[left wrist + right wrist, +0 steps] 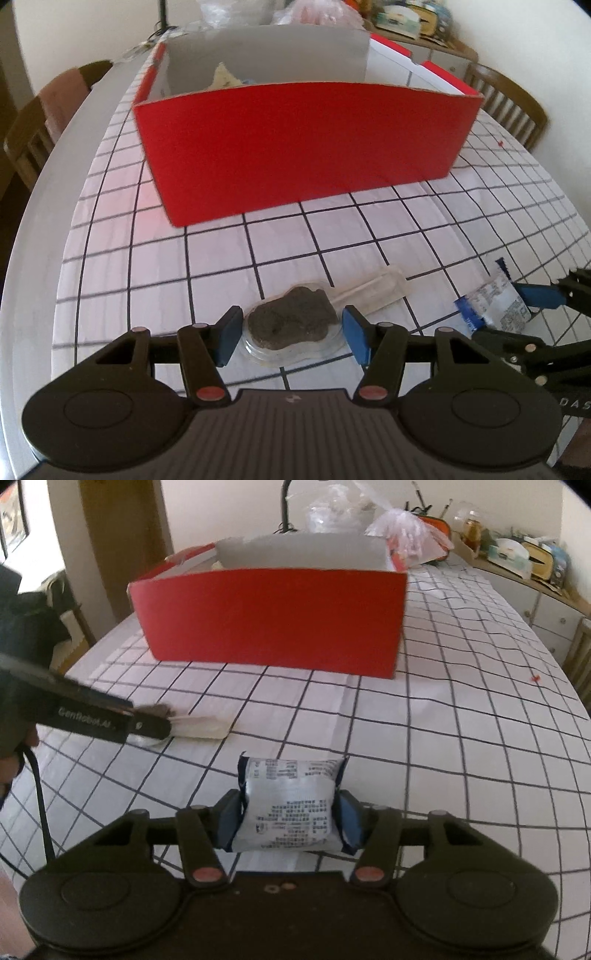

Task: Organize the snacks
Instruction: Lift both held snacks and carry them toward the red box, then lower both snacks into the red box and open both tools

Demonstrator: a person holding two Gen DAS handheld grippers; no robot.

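Currently both grippers low over grid-patterned tablecloth (pixel 303 236), each on its own snack. Left gripper (pixel 291 334) straddling clear blister pack (pixel 295 332) with dark brown paw-shaped treat inside; blue pads (pixel 229 336) close on either side of blister's rim, contact not clearly visible from left wrist view, so cannot tell whether actually clamped or just bracketing. Pack lying flat on cloth, its clear handle-like tail (pixel 376 291) pointing away and to the right. In right wrist view, same pack mostly hidden behind left gripper's finger (pixel 92 716), only pale tail (pixel 203 729) sticking out. Right gripper (pixel 290 819) closed on white-and-blue snack packet (pixel 291 805): pads (pixel 349 821) pressing into both side edges, packet bulging between them, small printed text facing camera. Packet's lower edge at or near cloth; lifted or resting, cannot tell. From left wrist view, same packet (pixel 495 306) at far right with blue pad of right gripper (pixel 532 302) against it. Red cardboard box (pixel 295 147) farther back on table, open top, grey inside, well apart from both snacks; pale item (pixel 225 75) visible inside near back left corner, kind unclear. Box lid (pixel 417 62) lying behind and right of it. Plastic bags (pixel 402 531) and clutter beyond box at far end, wooden chairs (pixel 506 99) at table edges. Person's hand (pixel 11 746) partly visible at left edge of right wrist view, gripping left tool's handle.
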